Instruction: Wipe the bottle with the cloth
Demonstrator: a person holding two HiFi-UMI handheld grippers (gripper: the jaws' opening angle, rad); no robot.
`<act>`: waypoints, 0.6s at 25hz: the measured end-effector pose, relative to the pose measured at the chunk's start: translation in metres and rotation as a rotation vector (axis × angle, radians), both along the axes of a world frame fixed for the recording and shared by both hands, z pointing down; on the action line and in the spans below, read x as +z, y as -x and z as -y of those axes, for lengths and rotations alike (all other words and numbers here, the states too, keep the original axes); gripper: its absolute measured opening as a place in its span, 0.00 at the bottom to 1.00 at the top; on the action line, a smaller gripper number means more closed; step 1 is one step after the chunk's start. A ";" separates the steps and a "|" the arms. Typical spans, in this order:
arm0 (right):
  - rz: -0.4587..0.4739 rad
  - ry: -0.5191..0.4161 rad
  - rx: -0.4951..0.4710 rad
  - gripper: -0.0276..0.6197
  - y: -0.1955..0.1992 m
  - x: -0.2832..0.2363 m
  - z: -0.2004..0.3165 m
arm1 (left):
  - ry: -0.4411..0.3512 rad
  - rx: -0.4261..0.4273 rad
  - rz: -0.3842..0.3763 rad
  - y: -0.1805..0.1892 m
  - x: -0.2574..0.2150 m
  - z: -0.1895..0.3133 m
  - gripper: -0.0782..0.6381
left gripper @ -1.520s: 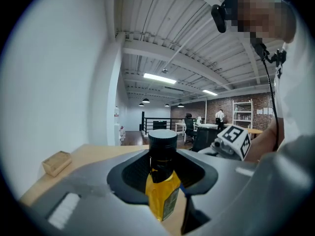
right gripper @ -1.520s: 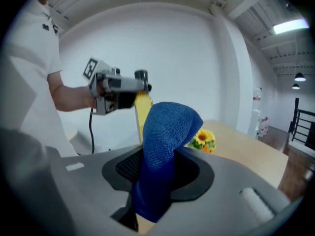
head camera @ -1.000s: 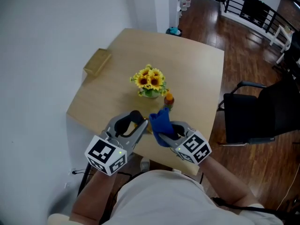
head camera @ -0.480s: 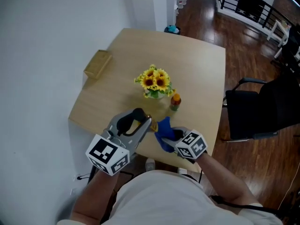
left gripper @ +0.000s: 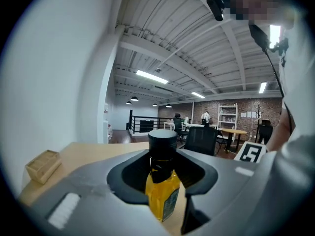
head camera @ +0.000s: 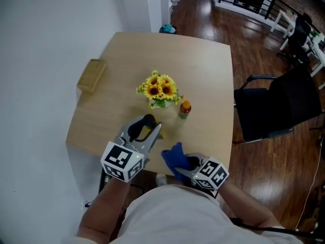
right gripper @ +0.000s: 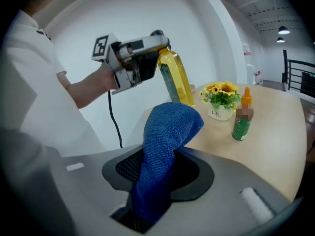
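A yellow bottle (left gripper: pixel 161 194) with a black cap stands up between the jaws of my left gripper (left gripper: pixel 162 178), which is shut on it. In the head view the left gripper (head camera: pixel 148 130) holds the bottle (head camera: pixel 145 133) over the table's near edge. My right gripper (right gripper: pixel 156 177) is shut on a blue cloth (right gripper: pixel 167 132) that stands up out of its jaws. In the head view the cloth (head camera: pixel 174 156) and the right gripper (head camera: pixel 180 165) sit just right of the bottle, apart from it. The right gripper view shows the bottle (right gripper: pixel 175 80) tilted above the cloth.
On the wooden table (head camera: pixel 208 70) stand a pot of sunflowers (head camera: pixel 159 89) and a small green bottle with an orange cap (head camera: pixel 184 109). A tan box (head camera: pixel 91 75) lies at the far left. A black chair (head camera: pixel 277 105) stands right of the table.
The right gripper has drawn back toward the person with the cloth, away from the bottle. The left gripper still holds the bottle near the table's edge.
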State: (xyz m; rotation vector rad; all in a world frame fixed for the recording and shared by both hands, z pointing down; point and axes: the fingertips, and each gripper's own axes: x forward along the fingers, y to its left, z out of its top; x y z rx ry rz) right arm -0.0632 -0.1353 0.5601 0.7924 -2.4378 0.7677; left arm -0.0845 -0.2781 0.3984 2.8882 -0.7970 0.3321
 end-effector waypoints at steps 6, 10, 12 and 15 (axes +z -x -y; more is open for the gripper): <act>-0.001 -0.012 0.244 0.29 -0.046 -0.023 -0.020 | -0.001 -0.031 0.030 0.001 0.060 0.041 0.33; -0.026 -0.024 0.377 0.28 -0.071 -0.039 -0.034 | 0.002 -0.045 0.063 -0.002 0.101 0.065 0.33; -0.041 -0.023 0.426 0.29 -0.080 -0.045 -0.040 | 0.011 -0.050 0.072 -0.005 0.118 0.075 0.33; -0.054 -0.023 0.488 0.29 -0.089 -0.055 -0.046 | 0.024 -0.050 0.082 -0.008 0.136 0.084 0.33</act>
